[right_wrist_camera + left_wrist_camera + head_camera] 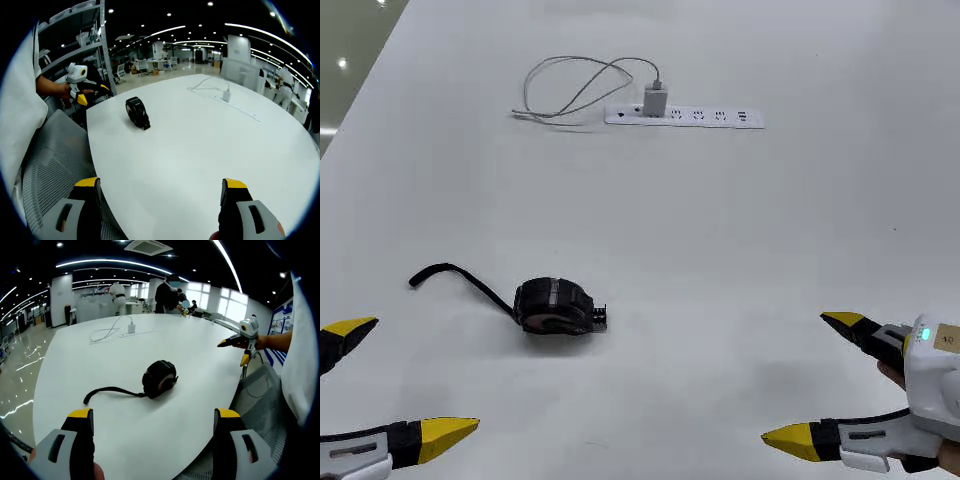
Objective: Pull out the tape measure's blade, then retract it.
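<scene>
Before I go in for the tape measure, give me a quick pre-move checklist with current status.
1. Left gripper open, clear of the tape measure: ok.
2. Right gripper open, nothing held: ok.
3. Nothing on the table crowds the tape measure: ok.
4. Blade hook points toward the right gripper's side: ok.
5. Strap trails the opposite way: ok.
6. Blade lock released: cannot tell.

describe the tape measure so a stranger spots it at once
On the big white table, look front left, well short of the power strip. The tape measure is the round black case there, a black strap trailing left; the strip is flat and white.
</scene>
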`<move>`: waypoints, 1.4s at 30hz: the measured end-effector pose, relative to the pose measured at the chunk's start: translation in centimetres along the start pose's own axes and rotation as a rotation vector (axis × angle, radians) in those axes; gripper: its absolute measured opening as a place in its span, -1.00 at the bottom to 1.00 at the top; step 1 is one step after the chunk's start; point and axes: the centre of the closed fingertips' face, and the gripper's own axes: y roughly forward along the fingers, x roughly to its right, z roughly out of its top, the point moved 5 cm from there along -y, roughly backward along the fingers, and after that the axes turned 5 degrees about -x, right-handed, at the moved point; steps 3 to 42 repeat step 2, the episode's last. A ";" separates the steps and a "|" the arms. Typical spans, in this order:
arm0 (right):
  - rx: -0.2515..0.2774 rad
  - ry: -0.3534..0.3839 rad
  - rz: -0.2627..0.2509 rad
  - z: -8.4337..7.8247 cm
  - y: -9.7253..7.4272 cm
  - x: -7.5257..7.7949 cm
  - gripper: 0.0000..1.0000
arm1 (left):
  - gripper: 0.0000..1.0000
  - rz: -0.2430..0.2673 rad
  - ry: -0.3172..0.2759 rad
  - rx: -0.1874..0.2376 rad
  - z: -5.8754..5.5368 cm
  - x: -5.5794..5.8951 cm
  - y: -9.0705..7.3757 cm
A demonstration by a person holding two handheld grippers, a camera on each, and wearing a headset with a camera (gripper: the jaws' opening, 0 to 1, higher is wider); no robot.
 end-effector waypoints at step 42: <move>-0.001 0.000 0.000 0.0 0.0 0.0 0.98 | 0.96 -0.001 -0.002 0.000 0.0 0.0 0.0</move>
